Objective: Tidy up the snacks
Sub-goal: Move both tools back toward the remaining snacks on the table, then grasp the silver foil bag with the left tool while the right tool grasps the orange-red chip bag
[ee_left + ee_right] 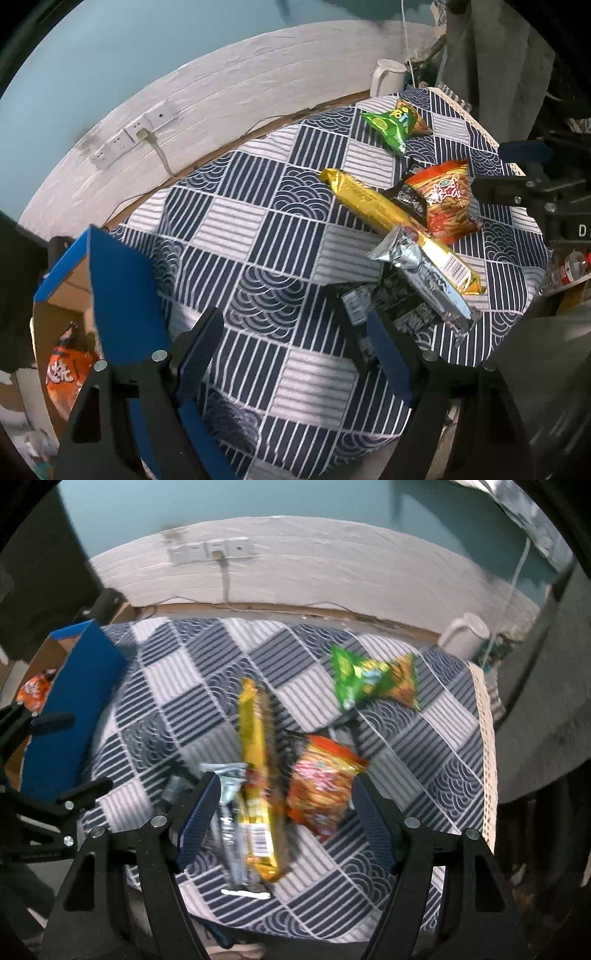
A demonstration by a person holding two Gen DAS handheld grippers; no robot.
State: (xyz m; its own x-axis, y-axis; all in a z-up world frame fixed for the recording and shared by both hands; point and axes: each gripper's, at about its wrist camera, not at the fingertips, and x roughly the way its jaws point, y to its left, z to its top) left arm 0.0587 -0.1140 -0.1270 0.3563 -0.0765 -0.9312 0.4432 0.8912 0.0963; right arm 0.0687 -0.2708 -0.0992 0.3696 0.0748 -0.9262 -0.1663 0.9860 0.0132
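Note:
Snacks lie on the patterned tablecloth (258,236): a green bag (391,123) (364,679) at the back, an orange-red bag (445,201) (319,779), a long gold pack (391,214) (255,760), a silver pack (424,280) (231,819) and a dark packet (399,306) under it. My left gripper (291,339) is open and empty over the cloth, left of the pile. My right gripper (282,808) is open and empty, its jaws on either side of the gold pack and orange-red bag.
A blue-flapped cardboard box (110,291) (70,709) stands at the table's left and holds an orange snack bag (68,369) (35,692). A white kettle (386,75) (463,637) stands at the back right. Wall sockets (133,134) with a cable are behind.

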